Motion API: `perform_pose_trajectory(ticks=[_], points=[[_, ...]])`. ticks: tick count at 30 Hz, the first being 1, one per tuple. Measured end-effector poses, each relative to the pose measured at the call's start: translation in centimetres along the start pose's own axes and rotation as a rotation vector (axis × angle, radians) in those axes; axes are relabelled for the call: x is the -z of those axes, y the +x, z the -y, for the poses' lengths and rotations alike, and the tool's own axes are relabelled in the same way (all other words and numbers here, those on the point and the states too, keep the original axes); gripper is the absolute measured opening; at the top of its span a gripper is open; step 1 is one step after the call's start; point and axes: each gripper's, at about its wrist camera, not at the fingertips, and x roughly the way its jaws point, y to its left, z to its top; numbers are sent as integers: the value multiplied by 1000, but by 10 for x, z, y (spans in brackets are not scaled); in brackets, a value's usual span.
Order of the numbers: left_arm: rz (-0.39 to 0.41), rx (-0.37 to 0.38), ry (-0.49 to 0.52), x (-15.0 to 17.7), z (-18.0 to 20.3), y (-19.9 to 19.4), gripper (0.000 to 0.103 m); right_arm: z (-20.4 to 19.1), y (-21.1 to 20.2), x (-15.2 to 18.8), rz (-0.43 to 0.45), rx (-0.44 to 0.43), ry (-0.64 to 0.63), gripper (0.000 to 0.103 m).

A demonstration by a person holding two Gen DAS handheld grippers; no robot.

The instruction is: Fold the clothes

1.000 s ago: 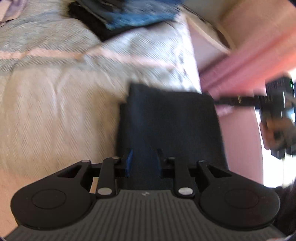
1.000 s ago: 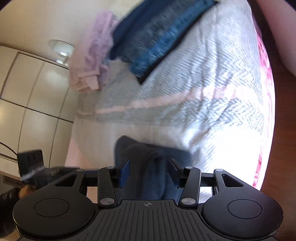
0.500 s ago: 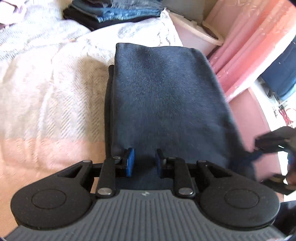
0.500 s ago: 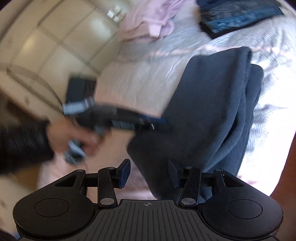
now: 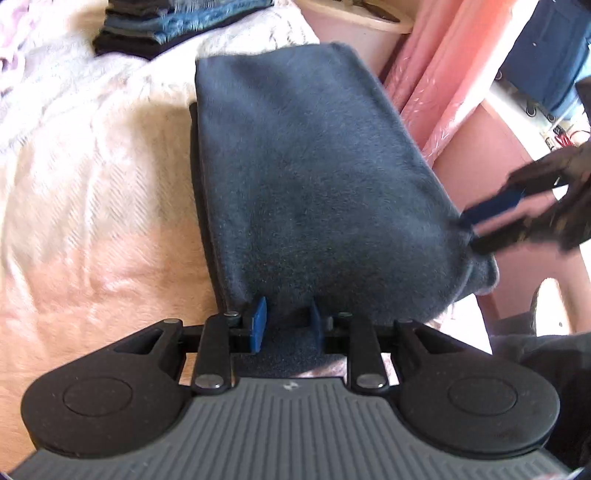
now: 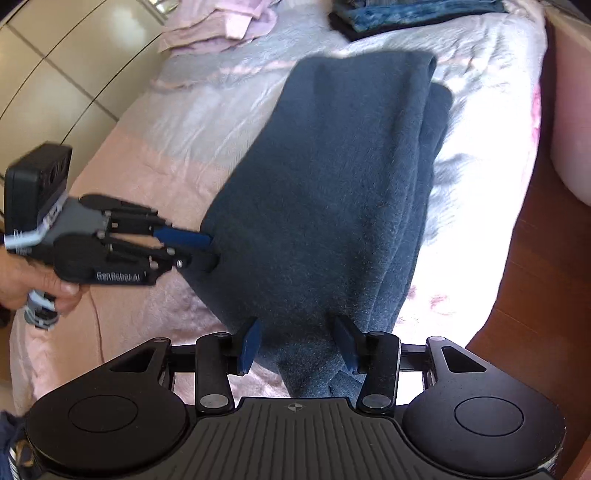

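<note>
A folded dark blue garment [image 5: 314,177] lies lengthwise on the bed [image 5: 92,177], near its edge. The left gripper [image 5: 285,325] has its jaws clamped on the garment's near corner; seen from the right wrist, its fingers pinch the cloth edge. The right gripper [image 6: 297,343] has cloth between its jaws, though they stand fairly wide apart. A stack of folded jeans [image 6: 417,13] sits farther up the bed, beside pink clothes [image 6: 221,26].

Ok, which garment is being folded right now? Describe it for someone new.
Start at the bed with its pink-and-white cover. The piece is the dark blue fleece lying lengthwise in the middle of it. Unlike the jeans stack and pink pile at the far end, both hand-held grippers meet its near edge.
</note>
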Motion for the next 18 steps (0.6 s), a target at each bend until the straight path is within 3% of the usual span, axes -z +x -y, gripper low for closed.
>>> perform_pose_trajectory(ticks=[3,4,5,6,7,8,10,12,15,18], points=[[11,-38,88,5,12,-21,22,-7,-37,5,78,29,44,48],[9,-57,172,8,20,-24,23,-6,-45,9,83,43,64,49],[6,-76,278,14,30,-27,31,-1,-51,14,82,50,105,61],[11,-89,380,22,38,-28,40,4,-52,21,83,34,167,80],[22,-109,493,28,46,-26,46,10,-53,28,85,18,233,85],[32,-136,603,37,55,-22,54,16,-50,35,83,2,302,87],[49,-184,822,53,69,-6,56,27,-35,48,57,-53,418,87],[57,-228,967,63,77,15,64,37,-17,59,37,-122,529,87],[61,-288,1071,66,77,44,64,44,12,72,76,-209,658,87],[49,-281,1115,61,71,60,58,56,32,76,150,-231,757,87]])
